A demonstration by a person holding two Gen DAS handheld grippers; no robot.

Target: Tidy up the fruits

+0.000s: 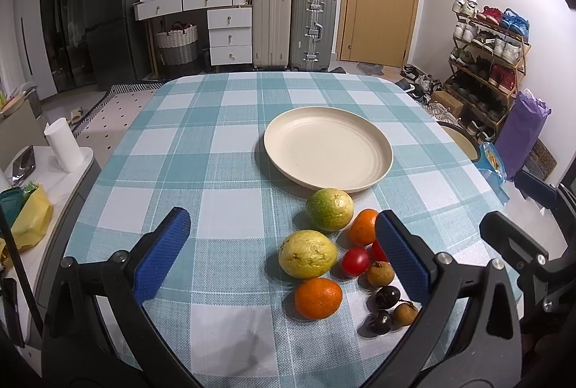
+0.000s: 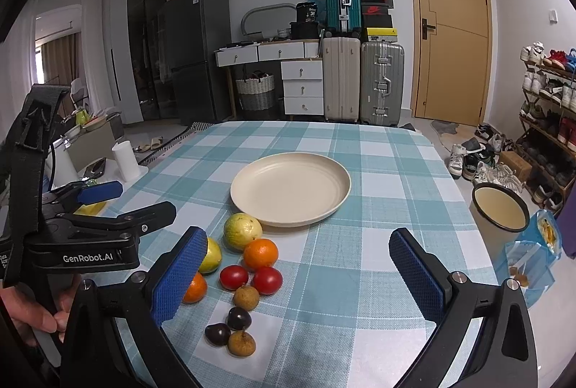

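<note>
Since the cream plate (image 1: 327,148) sat bare in the middle of both frames, nothing looked organized yet; I judged the task at its very start. All the fruit lay loose on the checked desk (image 1: 180,136), clustered just below the plate, lower right of center in the left wrist view and lower left of center in the right wrist view. Nearest the plate was a greenish guava (image 1: 330,209), its top touching or overlapping the rim in the picture. Below it sat a yellow guava (image 1: 307,254), one orange (image 1: 363,226) to the right, another orange (image 1: 318,298) toward the bottom. Two red tomatoes (image 2: 234,277) lay side by side, then two tan longans (image 2: 246,297) and two dark round fruits (image 2: 239,318), all close together, some touching.

The left tool (image 1: 284,253) was spread wide, blue pads apart, holding nothing, with the pile showing between its pads. The right tool (image 2: 295,276) was likewise spread and empty, framing the fruit from the other side. Part of a hand (image 2: 32,316) showed at lower left of the right wrist view, gripping the other handle.

Left to do, as I read it: every piece of fruit, presumably onto the plate.
</note>
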